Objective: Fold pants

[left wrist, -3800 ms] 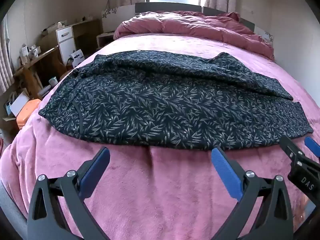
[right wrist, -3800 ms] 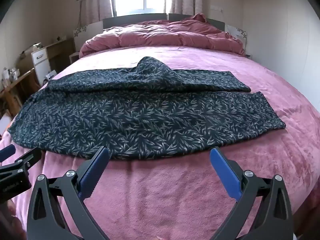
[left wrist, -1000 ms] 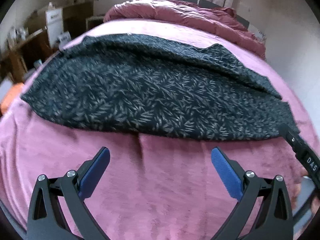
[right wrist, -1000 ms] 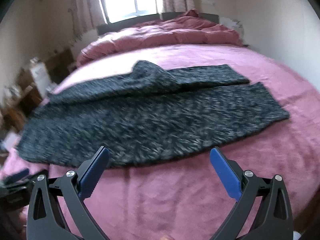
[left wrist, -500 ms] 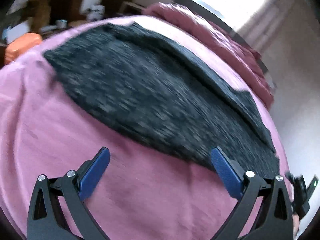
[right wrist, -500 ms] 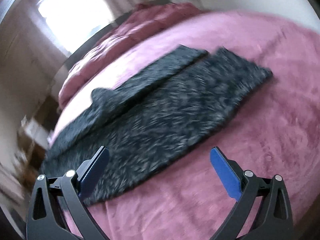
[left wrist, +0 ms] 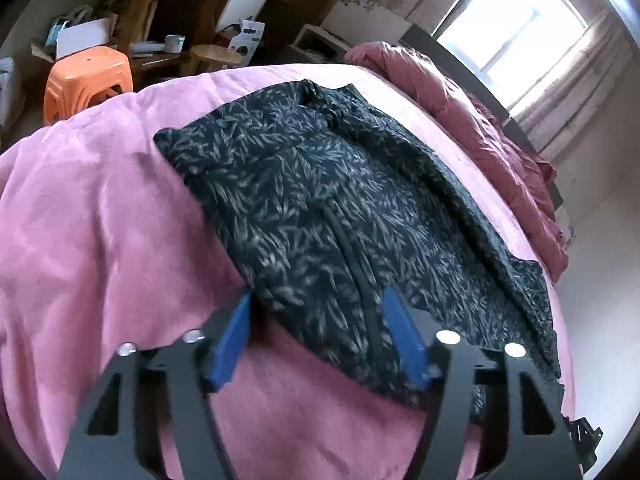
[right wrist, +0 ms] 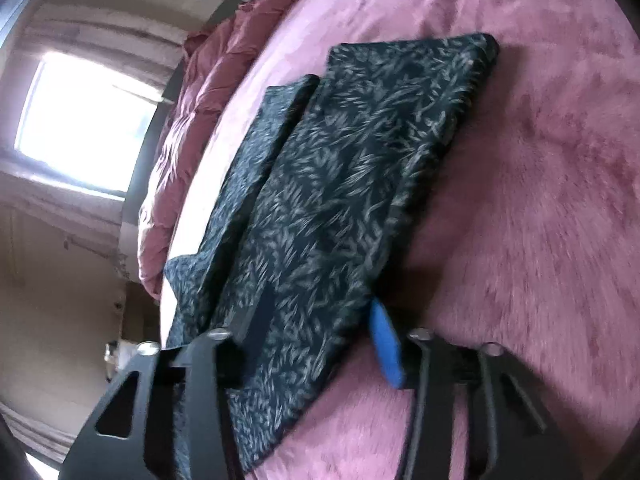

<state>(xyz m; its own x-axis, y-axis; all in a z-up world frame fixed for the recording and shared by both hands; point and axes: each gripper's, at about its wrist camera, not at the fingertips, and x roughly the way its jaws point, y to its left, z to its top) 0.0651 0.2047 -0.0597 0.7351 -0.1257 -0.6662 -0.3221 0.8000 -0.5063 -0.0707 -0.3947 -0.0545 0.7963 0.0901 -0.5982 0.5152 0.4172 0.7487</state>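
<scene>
pants (left wrist: pixel 320 208), dark with a pale leaf print, lie spread on the pink bed cover (left wrist: pixel 88 216), running from frame centre toward lower right in the left wrist view. left gripper (left wrist: pixel 316 320) at bottom centre: jaws have just been closing, now at a middling gap, with the near edge of the fabric between the blue pads; pads not seen pressing. right gripper (right wrist: pixel 316 328) at bottom centre: jaws likewise just closing, narrower, straddling the pants' edge; grip cannot be told. orange stool (left wrist: pixel 86 80) upper left.
</scene>
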